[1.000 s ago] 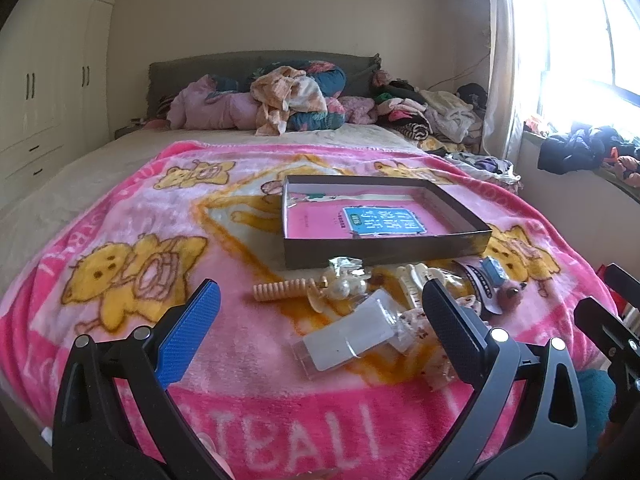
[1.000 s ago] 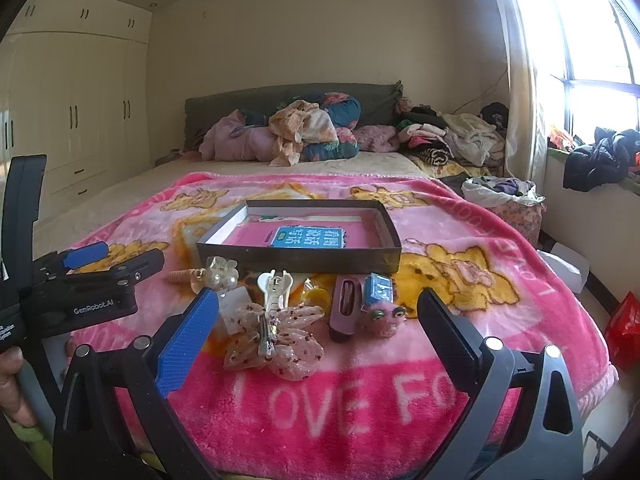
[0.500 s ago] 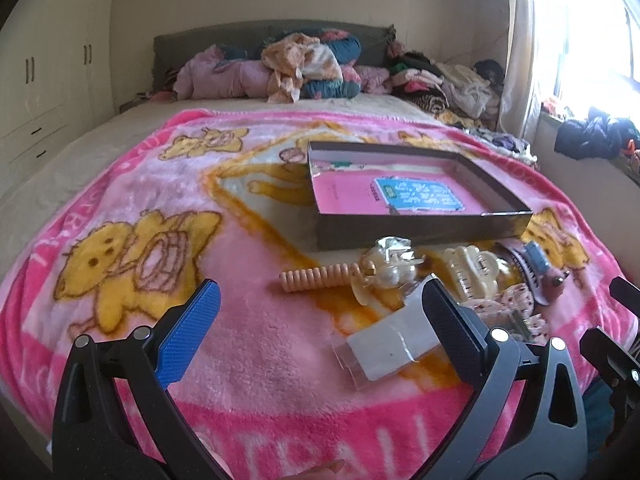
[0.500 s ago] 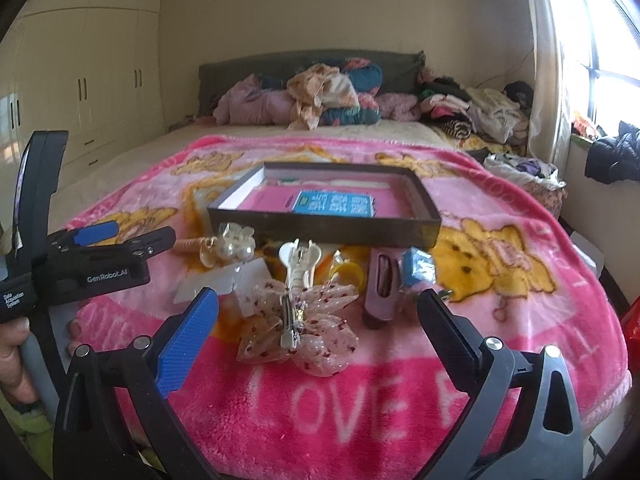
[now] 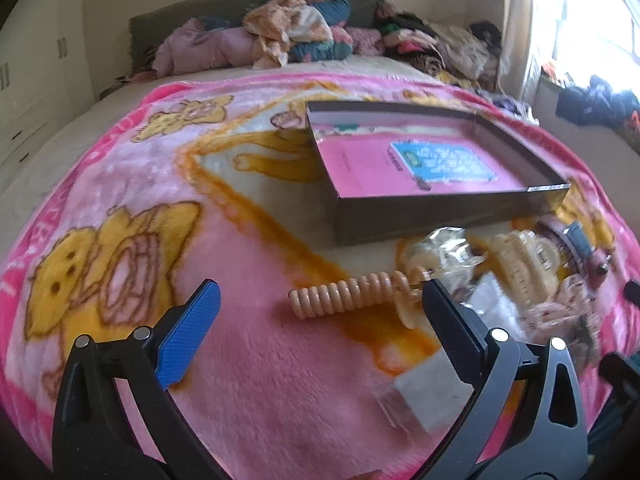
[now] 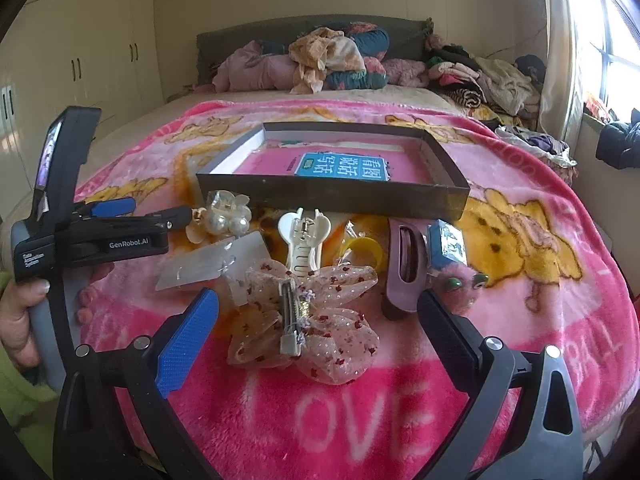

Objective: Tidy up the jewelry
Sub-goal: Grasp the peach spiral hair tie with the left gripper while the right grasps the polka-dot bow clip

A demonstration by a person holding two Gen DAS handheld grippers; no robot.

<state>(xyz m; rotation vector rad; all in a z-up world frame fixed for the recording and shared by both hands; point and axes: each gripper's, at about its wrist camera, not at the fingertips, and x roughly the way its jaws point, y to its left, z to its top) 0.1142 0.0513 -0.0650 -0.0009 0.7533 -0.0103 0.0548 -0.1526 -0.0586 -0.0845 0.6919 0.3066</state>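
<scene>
A shallow dark box (image 5: 436, 208) (image 6: 336, 196) with a pink and blue bottom lies on the pink blanket. In front of it lie hair pieces: a peach spiral tie (image 5: 348, 294), a pearl clip (image 6: 224, 220), a white claw clip (image 6: 304, 240), a dotted fabric bow (image 6: 304, 320), a yellow ring (image 6: 362, 250), a mauve clip (image 6: 404, 268) and a clear packet (image 6: 208, 262). My left gripper (image 5: 316, 328) is open, just short of the spiral tie. My right gripper (image 6: 316, 336) is open and empty, around the bow's near side.
A small blue box (image 6: 446, 244) and a pink plush toy (image 6: 464, 286) lie at the right of the pile. Clothes are heaped at the headboard (image 6: 332, 60). The left gripper's body (image 6: 100, 236) shows at the left in the right wrist view.
Both grippers have moved forward and down toward the pile. The spiral tie now lies between the left fingers' tips; the bow lies between the right ones. Nothing was grasped.
</scene>
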